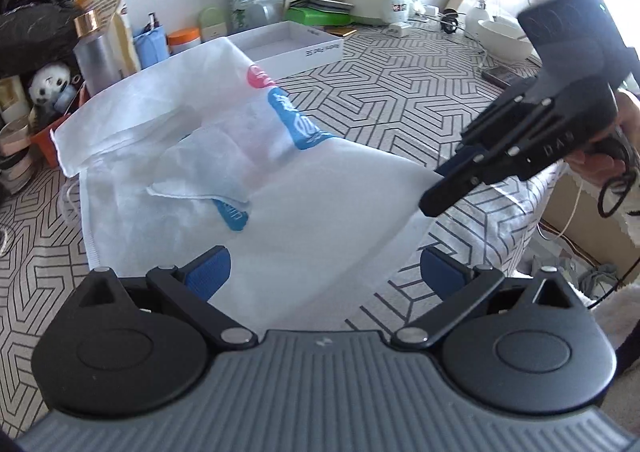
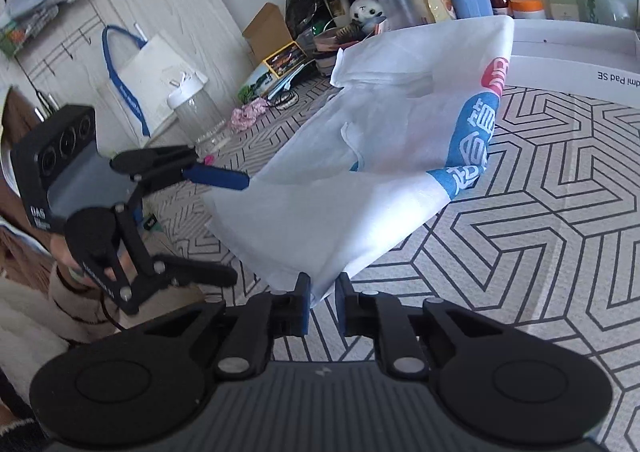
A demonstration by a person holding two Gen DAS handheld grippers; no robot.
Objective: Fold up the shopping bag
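Patterned tablecloth (image 1: 400,84) bears the shopping bag (image 1: 224,156) lengthwise away; right claw (image 2: 322,294) clamps its corner, left claw (image 1: 324,272) apart.

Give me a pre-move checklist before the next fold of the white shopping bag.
1. Right gripper pinching the near corner of the shopping bag: ok, jaws nearly shut with fabric between the pads.
2. Left gripper holding the bag: not ok, jaws wide open and the bag only lies between them.
3. Bag flat: not ok, its near end is lifted and a flap is bunched in the middle.
4. Bare patterned tablecloth beside the bag to lay it on: ok.
5. White box clear of the bag's far edge: cannot tell.
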